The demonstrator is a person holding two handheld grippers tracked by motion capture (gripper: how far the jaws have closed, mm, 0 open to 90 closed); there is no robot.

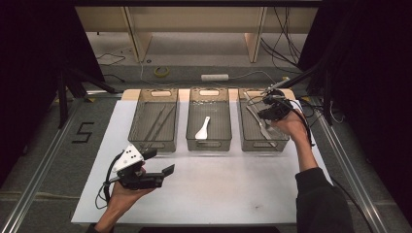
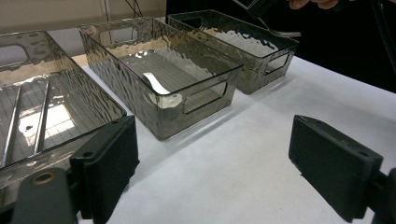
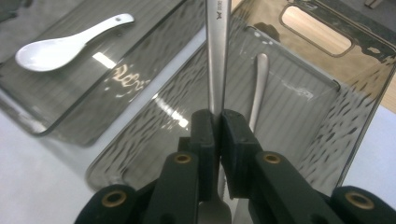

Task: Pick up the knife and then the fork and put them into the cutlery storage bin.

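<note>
My right gripper [image 1: 266,112] hovers over the right bin [image 1: 247,143], shut on a metal fork [image 1: 261,125]. In the right gripper view the jaws [image 3: 218,126] pinch the fork's flat handle [image 3: 218,56], which runs straight ahead over that bin [image 3: 359,98]. A second metal utensil [image 3: 258,88] lies on the bin's floor. My left gripper [image 1: 160,161] is held near the front left of the white sheet, open with nothing between its jaws [image 2: 212,163]. From there the fork's tines [image 2: 284,33] show above the far bin [image 2: 261,70].
Three clear grey bins stand in a row on the white sheet [image 1: 214,184]. The left bin [image 1: 154,143] holds long metal sticks [image 1: 158,124]. The middle bin [image 1: 209,144] holds a white ceramic spoon [image 1: 202,130]. Cables lie on the floor beyond the table.
</note>
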